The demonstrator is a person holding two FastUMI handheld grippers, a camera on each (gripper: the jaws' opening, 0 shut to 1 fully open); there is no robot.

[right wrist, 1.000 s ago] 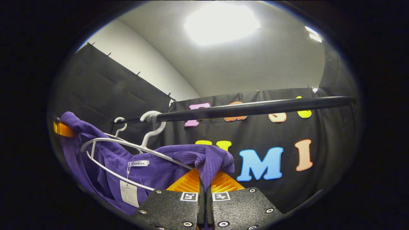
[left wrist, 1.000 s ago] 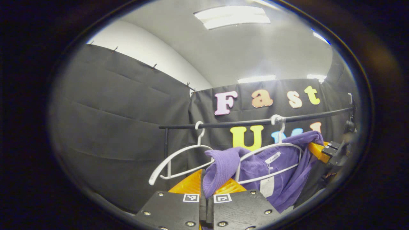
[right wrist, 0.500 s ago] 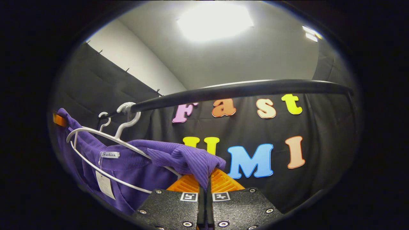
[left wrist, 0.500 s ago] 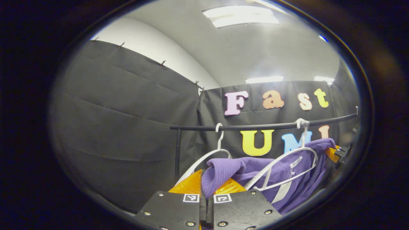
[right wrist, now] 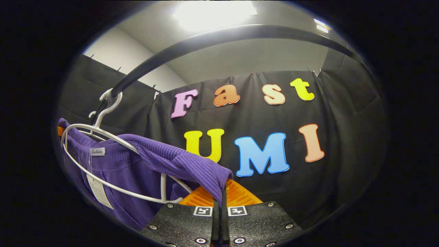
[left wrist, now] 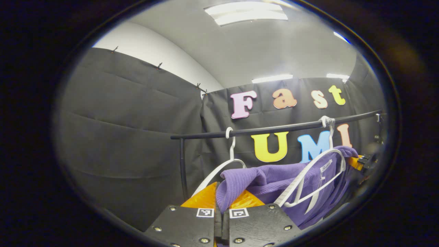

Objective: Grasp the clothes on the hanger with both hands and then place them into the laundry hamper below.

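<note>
Tongs both pinch the purple top: left tongs [left wrist: 221,206] and right tongs [right wrist: 219,202] closed tight on its ribbed cloth [right wrist: 192,164]. Hanger [right wrist: 103,137] inside.

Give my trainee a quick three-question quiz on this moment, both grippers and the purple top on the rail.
1. True or false: the left gripper has both fingers pressed on the purple top.
2. In the left gripper view, how many white hangers hang on the black rail? A) one B) two C) three
3. Fill in: in the right gripper view, the right gripper pinches a fold of the top, which is draped over the white ______.

Key
1. True: the cloth runs down between the shut fingers.
2. B: a bare hanger and the hanger with the top.
3. hanger; its hook sits on the rail.
</note>
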